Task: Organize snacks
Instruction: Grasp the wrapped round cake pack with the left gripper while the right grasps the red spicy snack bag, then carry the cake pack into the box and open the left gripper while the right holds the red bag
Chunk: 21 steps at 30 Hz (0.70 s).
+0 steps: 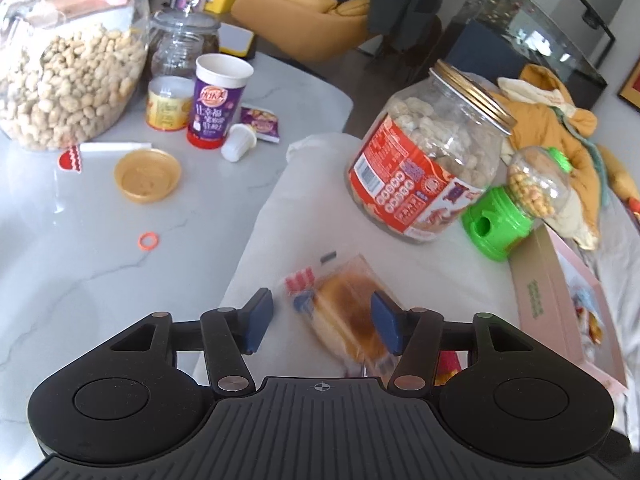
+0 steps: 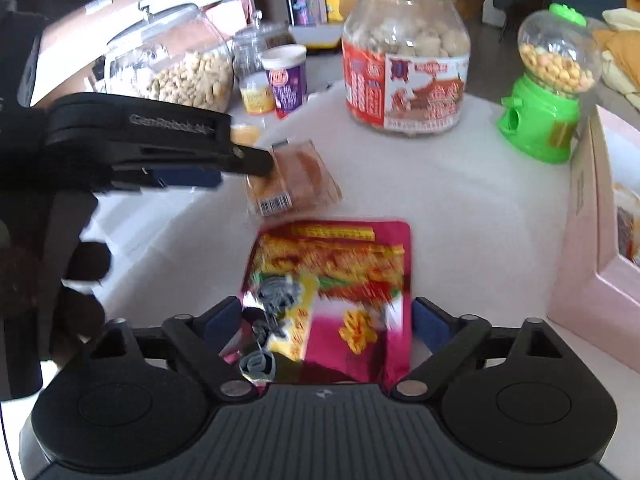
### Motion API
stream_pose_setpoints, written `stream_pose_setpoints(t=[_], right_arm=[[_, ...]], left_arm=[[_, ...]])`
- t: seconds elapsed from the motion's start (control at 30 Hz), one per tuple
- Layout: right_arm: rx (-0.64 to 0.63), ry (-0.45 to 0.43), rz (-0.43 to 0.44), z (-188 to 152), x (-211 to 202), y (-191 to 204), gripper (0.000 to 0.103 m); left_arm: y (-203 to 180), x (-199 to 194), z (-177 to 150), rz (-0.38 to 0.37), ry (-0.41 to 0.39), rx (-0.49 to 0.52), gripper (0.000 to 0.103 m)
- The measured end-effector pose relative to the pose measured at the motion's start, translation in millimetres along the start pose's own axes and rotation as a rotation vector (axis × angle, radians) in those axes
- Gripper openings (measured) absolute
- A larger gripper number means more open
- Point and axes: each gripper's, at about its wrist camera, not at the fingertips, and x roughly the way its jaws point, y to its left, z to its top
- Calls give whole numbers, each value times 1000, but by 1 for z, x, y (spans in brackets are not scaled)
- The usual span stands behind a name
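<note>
A wrapped bread bun [image 1: 340,312] lies on the white cloth [image 1: 420,272]. My left gripper [image 1: 322,322] is open and hovers over it, the bun between its blue pads and nearer the right one. In the right wrist view the left gripper [image 2: 256,168] reaches in from the left over the bun [image 2: 294,178]. My right gripper [image 2: 326,326] is open around a red-and-yellow snack packet [image 2: 332,296] that lies on the cloth; the packet is blurred. A pink box [image 2: 592,240] stands open at the right.
A large labelled jar of snacks [image 1: 424,160] and a green candy dispenser [image 1: 516,200] stand at the back of the cloth. On the marble table [image 1: 80,260] are a big peanut jar [image 1: 68,76], a purple cup [image 1: 218,100], a yellow lid [image 1: 147,175] and small packets.
</note>
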Motion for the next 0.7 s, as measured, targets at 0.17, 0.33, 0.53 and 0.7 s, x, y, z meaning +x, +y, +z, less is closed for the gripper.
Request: stream_pose_setpoints(t=[0.17,0.33,0.53,0.7], right_arm=[[-99,-1,-20,-16,-11,0,87],[-48,-12,3,-42,-45,-29,79],[-16,-81,-19,-86,-79,-70,80],[27,-123,-18,-103,-88,-92,80]], left_arm=[[-36,18,-1,103,9,98,87],[-61,17,-19,184,-59,306,88],[-64,3,-28,215,-86,344,82],[-72,-9,-33,202,-96,361,82]])
